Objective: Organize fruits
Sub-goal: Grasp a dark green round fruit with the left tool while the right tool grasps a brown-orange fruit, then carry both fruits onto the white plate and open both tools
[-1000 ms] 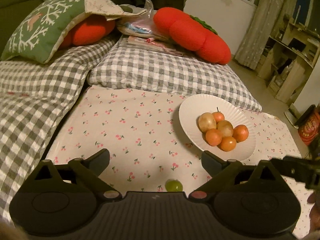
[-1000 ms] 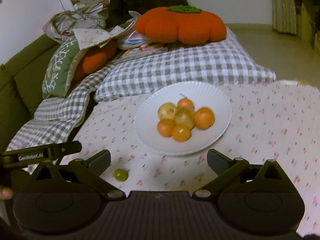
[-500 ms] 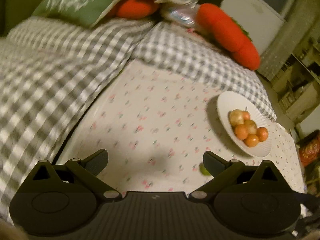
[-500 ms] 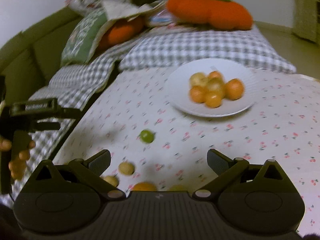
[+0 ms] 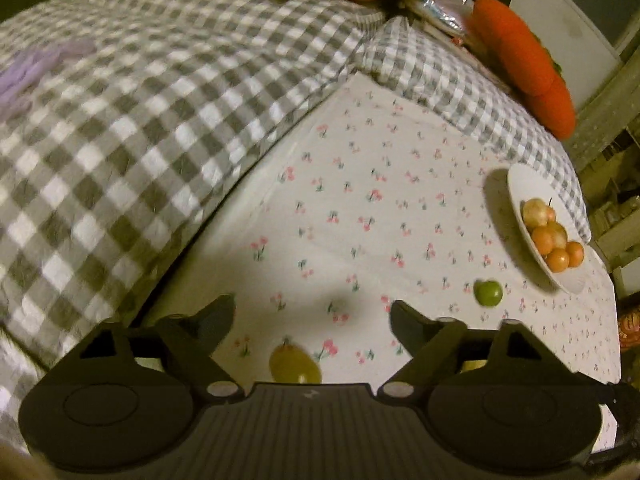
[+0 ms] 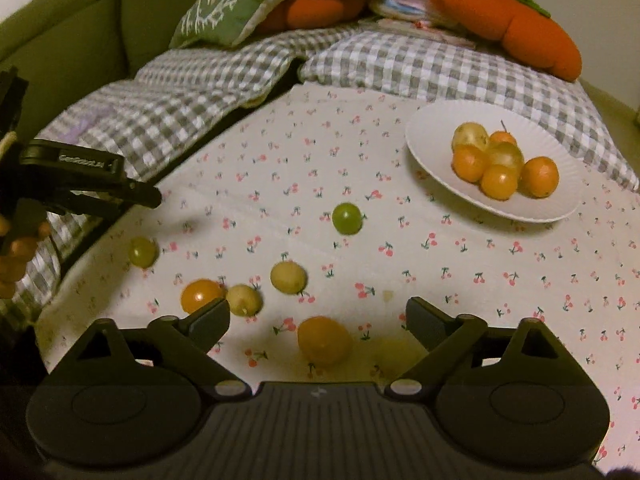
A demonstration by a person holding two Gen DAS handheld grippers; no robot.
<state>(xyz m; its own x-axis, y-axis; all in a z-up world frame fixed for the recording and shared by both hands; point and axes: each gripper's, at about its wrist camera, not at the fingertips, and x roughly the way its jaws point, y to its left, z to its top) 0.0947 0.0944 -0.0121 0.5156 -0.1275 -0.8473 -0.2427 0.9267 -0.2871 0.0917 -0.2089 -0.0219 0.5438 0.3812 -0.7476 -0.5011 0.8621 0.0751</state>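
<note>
Nearest the right gripper (image 6: 318, 318), an orange fruit (image 6: 324, 340) lies on the cherry-print cloth (image 6: 440, 252), roughly between the spread jaws; nothing is gripped. Just beyond it sit 2 pale yellow fruits (image 6: 288, 277), an orange-red fruit (image 6: 200, 295) partly behind the left fingertip, and a green-yellow fruit (image 6: 143, 252) further left. A round green fruit (image 6: 347, 218) lies alone at mid-cloth.

The left gripper (image 5: 312, 316) is likewise released and empty. A yellow-green fruit (image 5: 295, 365) lies close below its jaws, and the green one shows near its right finger.

Change since 1 s ago: both cameras then faced the plate, and only the green fruit showed on the cloth. Both grippers have since pulled back and swung left, bringing the loose cluster at the near edge into view. The plate's contents appear unchanged.

Farther off, the white plate (image 6: 432, 160) holds 6 fruits (image 6: 500, 160) in a pile. Behind it lie checked cushions (image 6: 420, 64) and an orange plush cushion (image 6: 500, 12).

Judgement: the task is partly done. About 6 fruits remain loose, well apart from the plate. The grippers appear to be positioning for the next pick, each with a fruit near its jaws. These round fruits may roll on the soft cloth if nudged off-centre.
</note>
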